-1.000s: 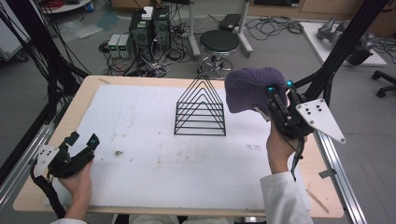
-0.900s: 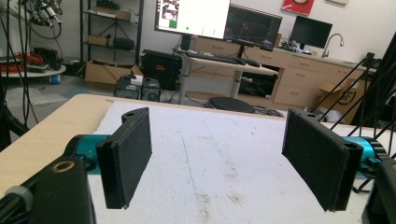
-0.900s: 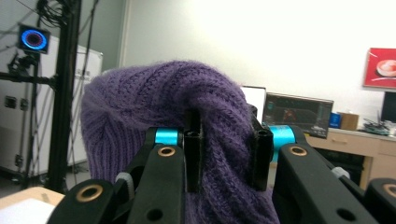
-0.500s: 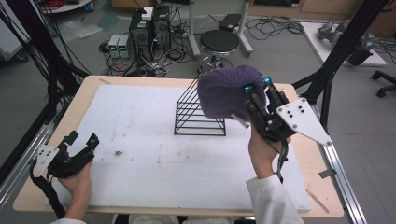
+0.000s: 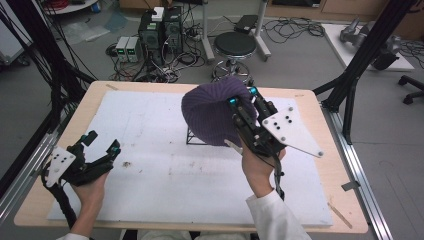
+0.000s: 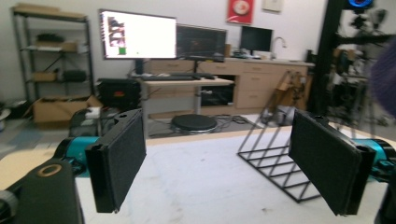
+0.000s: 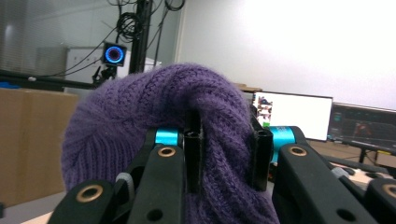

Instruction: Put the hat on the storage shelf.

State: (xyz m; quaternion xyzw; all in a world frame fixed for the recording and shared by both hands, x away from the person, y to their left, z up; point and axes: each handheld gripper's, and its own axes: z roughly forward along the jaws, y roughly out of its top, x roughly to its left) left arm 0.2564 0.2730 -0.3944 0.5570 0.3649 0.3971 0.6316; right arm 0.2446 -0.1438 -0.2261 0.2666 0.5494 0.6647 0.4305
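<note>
A person's right gripper (image 5: 244,98), at the centre of the high view, is carrying a purple knit hat (image 5: 212,112) above the white mat (image 5: 150,165). In the right gripper view its jaws are pressing close together, pinching a thick fold of the hat's ribbed edge between the pads. The rest of the hat is bulging free to the left of that frame.

The risk, judged from here: the hat is hanging directly over the black wire rack (image 6: 275,158), whose base is peeking out just below the wool at the middle of the high view. If the hat is being lowered off-centre, the loose knit could be snagging on the rack's peak or dragging the light frame sideways across the mat. Because the hold is taking in a single fold, the wool could also be slipping out before the hat is settling. The hat is hiding most of the rack from above, so aiming is looking difficult.

At the lower left of the high view, the left gripper (image 5: 102,142) is hovering near the mat's edge. Its jaws have just been opening, and in the left gripper view they are standing spread wide with nothing between them, touching nothing. Beyond them the rack is sitting on the mat at right of that frame, and a stool (image 5: 239,45) is standing past the table's far edge.
</note>
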